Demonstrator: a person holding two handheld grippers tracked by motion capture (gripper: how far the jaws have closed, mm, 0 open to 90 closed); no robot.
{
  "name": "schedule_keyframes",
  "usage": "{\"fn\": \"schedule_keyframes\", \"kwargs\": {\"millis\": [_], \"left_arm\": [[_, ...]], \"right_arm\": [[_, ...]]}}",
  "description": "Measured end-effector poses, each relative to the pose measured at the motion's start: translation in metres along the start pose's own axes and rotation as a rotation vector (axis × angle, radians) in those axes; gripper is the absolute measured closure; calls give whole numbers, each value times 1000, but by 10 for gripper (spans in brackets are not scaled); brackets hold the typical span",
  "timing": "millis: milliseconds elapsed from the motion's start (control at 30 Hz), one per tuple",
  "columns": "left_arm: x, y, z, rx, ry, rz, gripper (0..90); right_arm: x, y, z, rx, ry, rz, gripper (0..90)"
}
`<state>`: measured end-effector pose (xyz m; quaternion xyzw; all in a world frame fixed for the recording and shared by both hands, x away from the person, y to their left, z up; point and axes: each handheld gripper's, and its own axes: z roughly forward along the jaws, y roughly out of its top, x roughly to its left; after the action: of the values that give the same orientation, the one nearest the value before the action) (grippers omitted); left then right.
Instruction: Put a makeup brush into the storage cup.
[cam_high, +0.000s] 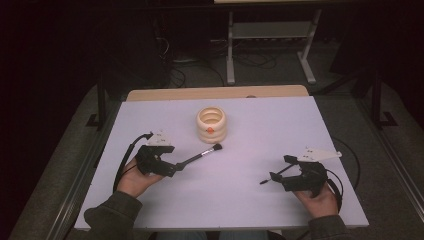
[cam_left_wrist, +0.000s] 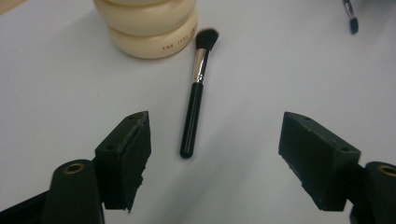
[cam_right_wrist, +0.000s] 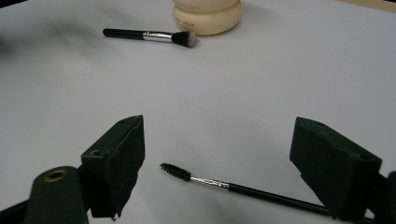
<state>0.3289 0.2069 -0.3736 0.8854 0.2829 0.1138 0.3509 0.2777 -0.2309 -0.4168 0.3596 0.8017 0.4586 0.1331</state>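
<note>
A black-handled makeup brush with a silver ferrule lies on the white table, its bristles beside a cream ribbed holder. My left gripper stands open just behind the handle end. In the left gripper view the brush lies ahead of the wide-apart jaws, touching neither, and the holder sits beyond it. My right gripper is open at the right. A thin spoolie brush lies on the table between its jaws, its handle running under the right-hand jaw. The left gripper and the right gripper hold nothing.
The white table has a wooden strip along its far edge. Beyond it stand a grey metal frame and cables on a dark floor. In the right gripper view the makeup brush and holder lie far ahead.
</note>
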Motion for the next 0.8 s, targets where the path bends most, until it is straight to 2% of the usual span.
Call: {"fn": "schedule_keyframes", "kwargs": {"millis": [100,233,300,400,500,533,567,767,800], "left_arm": [[3,11,9,41,0,29,261],[4,23,20,72,-12,46,274],[5,27,29,105,-21,48,300],[6,29,36,128,-20,59,316],[9,33,51,184,-16,72,340],[9,33,51,184,-16,72,350],[10,36,57,204,-19,72,362],[9,39,70,232,-25,81,421],[9,39,72,250,-25,86,421]], "right_arm": [[0,0,-1,-3,3,4,172],[0,1,-3,-15,4,-1,177],[-1,1,-4,-15,8,10,177],[-2,1,-3,-11,9,7,178],[-1,1,-3,-11,13,3,179],[-1,1,-3,-11,13,3,179],[-1,1,-3,-13,16,2,180],[-2,1,-2,-14,20,5,180],[-2,1,-2,-14,18,3,180]]}}
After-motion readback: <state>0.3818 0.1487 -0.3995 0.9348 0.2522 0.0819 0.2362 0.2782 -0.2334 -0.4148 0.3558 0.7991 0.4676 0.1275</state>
